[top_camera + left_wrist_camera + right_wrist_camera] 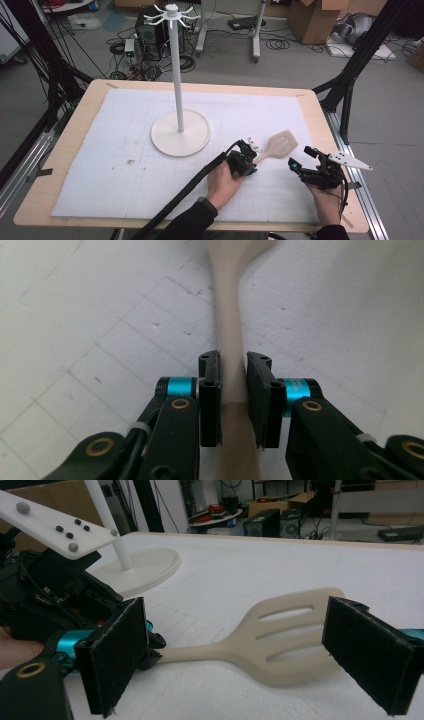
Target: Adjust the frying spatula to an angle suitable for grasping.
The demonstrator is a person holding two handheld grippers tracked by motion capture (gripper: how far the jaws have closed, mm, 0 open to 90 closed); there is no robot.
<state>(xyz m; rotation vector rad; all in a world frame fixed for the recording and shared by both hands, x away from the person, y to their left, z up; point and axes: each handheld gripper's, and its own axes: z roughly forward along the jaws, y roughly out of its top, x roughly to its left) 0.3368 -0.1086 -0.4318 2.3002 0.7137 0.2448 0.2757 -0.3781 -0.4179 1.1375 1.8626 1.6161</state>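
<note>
I have the left claw (pixel 248 161) clenched on the handle of the spatula (pixel 280 145), both pads pressed against its sides. No earlier look tells me more than that. The spatula lies flat on the white mat (pixel 125 150) that covers the wooden tabletop (pixel 80 107), to the right of the white stand (pixel 179 100) and near its round base, with its slotted blade pointing away from me. My right claw (pixel 300 159) sits further right of the stand, just beside the blade, its pads spread wide apart and gripping nothing. Beyond the stand, the room has a grey floor (pixel 300 70) strewn with cables (pixel 277 44), a computer tower (pixel 150 27) and cardboard boxes (pixel 315 17).
</note>
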